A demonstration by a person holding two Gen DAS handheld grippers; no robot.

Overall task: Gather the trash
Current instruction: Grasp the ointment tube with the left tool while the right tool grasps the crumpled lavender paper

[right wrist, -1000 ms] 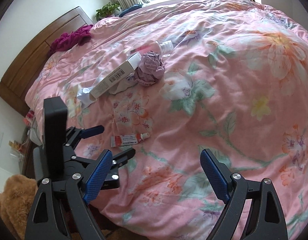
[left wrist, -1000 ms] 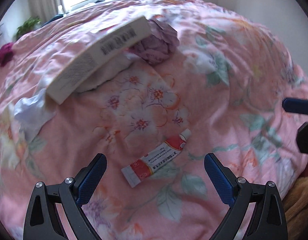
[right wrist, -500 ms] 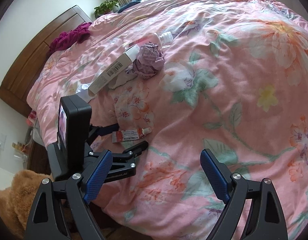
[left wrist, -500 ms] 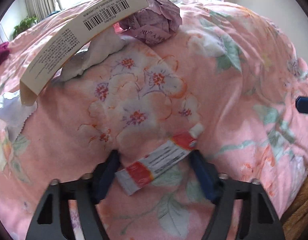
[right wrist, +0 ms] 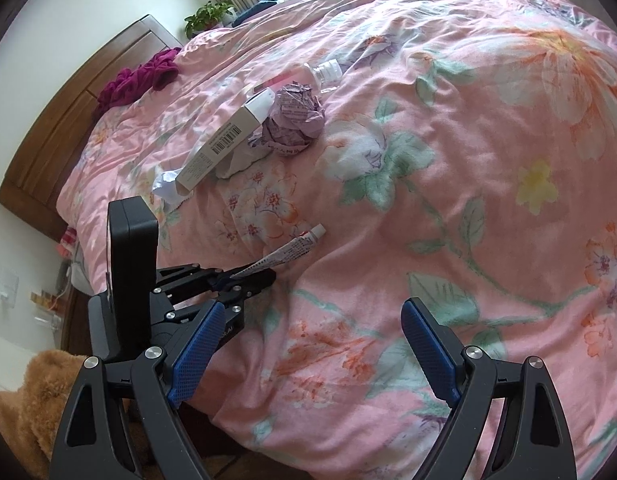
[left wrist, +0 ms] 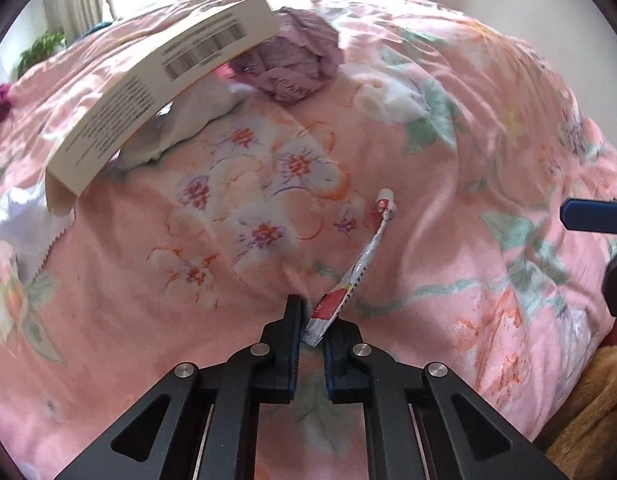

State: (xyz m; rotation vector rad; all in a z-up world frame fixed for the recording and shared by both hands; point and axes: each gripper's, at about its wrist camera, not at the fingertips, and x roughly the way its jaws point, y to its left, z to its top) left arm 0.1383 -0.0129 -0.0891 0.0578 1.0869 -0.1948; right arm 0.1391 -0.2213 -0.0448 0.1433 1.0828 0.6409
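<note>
Both tongs are black with ribbed blue pads. Those of the left gripper have just been closing and now pinch the flat crimped tail of the thin red-and-white ointment tube, which tilts over the soft pink floral quilt, white cap farthest from the pads. Spread wide and holding nothing, the right gripper hovers near the tube. Beyond the tube lie a long cream cardboard box and a crumpled lilac paper ball, touching.
</note>
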